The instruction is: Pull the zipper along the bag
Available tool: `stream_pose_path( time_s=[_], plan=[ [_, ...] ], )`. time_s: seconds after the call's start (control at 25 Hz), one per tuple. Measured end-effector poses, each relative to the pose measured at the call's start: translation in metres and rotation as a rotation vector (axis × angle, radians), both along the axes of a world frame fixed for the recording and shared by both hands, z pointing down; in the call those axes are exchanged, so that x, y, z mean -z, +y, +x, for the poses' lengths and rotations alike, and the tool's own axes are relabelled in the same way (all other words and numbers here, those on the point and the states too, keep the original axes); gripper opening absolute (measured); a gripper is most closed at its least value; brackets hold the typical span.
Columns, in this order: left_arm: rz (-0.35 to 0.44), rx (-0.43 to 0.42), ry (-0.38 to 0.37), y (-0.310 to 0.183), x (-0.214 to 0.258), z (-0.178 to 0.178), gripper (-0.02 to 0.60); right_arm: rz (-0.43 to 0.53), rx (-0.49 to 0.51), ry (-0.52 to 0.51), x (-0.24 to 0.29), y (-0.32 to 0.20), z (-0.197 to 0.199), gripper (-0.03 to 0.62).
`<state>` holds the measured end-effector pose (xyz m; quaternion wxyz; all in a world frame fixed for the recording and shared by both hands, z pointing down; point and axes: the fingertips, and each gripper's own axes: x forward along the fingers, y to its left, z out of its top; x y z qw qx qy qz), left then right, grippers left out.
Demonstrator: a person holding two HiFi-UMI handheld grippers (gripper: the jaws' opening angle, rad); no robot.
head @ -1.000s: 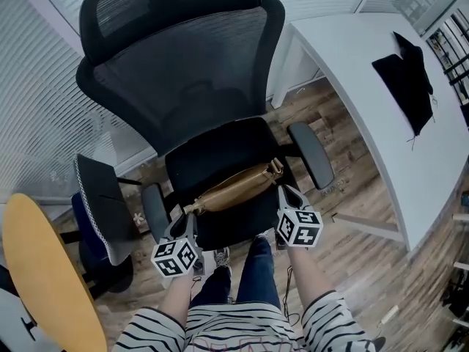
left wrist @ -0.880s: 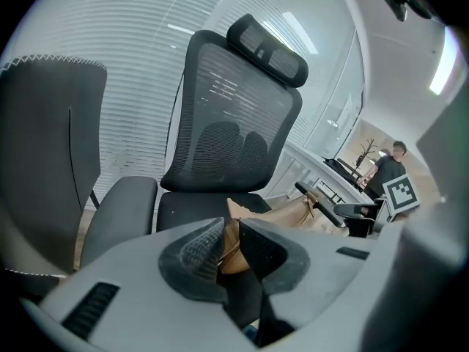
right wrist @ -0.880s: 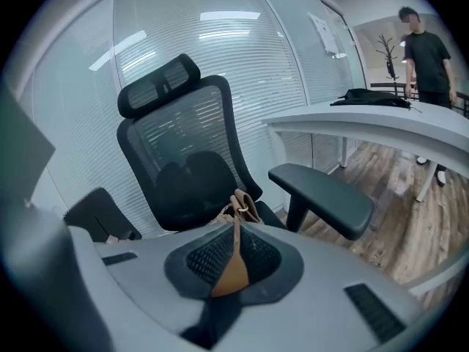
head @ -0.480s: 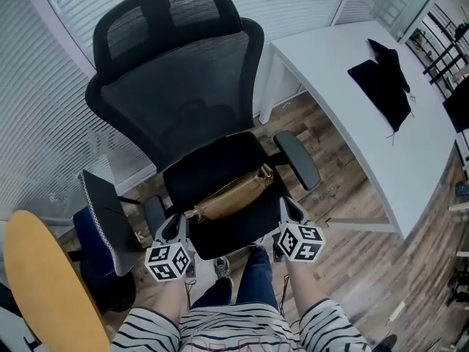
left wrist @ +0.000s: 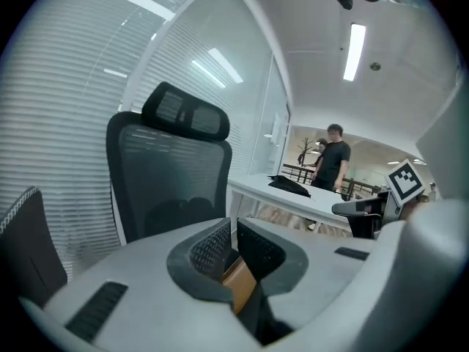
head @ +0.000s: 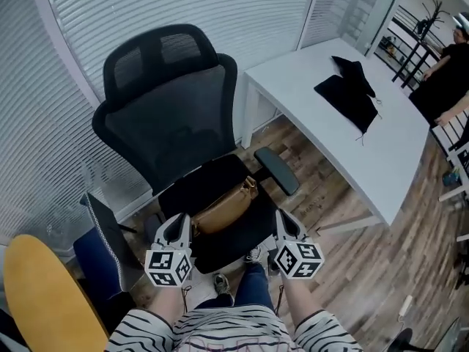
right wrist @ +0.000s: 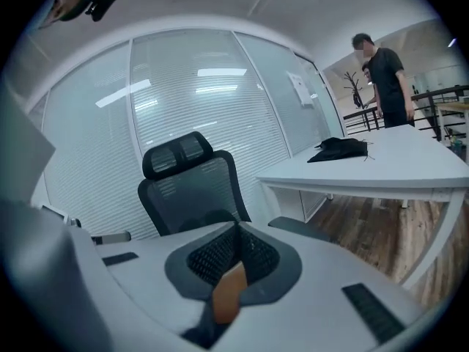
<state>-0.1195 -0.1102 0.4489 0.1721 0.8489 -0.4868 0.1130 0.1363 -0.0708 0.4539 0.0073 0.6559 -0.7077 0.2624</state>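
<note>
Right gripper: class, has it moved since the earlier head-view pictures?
Yes. The right gripper has drawn back from the end of the bag, toward the front corner of the chair seat.

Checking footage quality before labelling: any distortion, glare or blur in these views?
Head view: sharp, mild barrel bend in the blinds. Left gripper view: strong fisheye, black corners, ceiling light blown out. Right gripper view: same fisheye, light reflections on the blinds.

The bag (head: 223,210) at centre is coloured tan, the chair (head: 172,116) black with mesh. At the upper right, a white table (head: 366,152) and black cloth (head: 348,94) are seen. The floor (head: 344,262) is patterned in brown wood grain; the top (head: 220,328) at bottom is striped black and white.
</note>
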Motion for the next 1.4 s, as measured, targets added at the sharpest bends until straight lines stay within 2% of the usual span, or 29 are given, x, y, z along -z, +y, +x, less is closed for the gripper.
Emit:
stream_pose_path(
  time_s=[0.2, 0.4, 0.64, 0.92, 1.4],
  plan=[
    [0.079, -0.113, -0.005, 0.015, 0.043, 0.028, 0.043, 0.07, -0.031, -0.001, 0.042, 0.027, 0.006, 0.034],
    [0.122, -0.165, -0.021, 0.03, 0.076, 0.045, 0.037, 0.107, -0.039, 0.002, 0.072, 0.052, 0.017, 0.032],
    [0.18, -0.191, -0.029, 0.052, 0.115, 0.071, 0.031, 0.133, -0.028, 0.0, 0.097, 0.077, 0.037, 0.031],
    [0.227, -0.208, -0.004, 0.092, 0.153, 0.114, 0.028, 0.164, 0.007, 0.017, 0.128, 0.114, 0.068, 0.029],
    [0.264, -0.219, -0.015, 0.171, 0.174, 0.16, 0.026, 0.187, 0.072, 0.012, 0.145, 0.184, 0.094, 0.028]
  ],
)
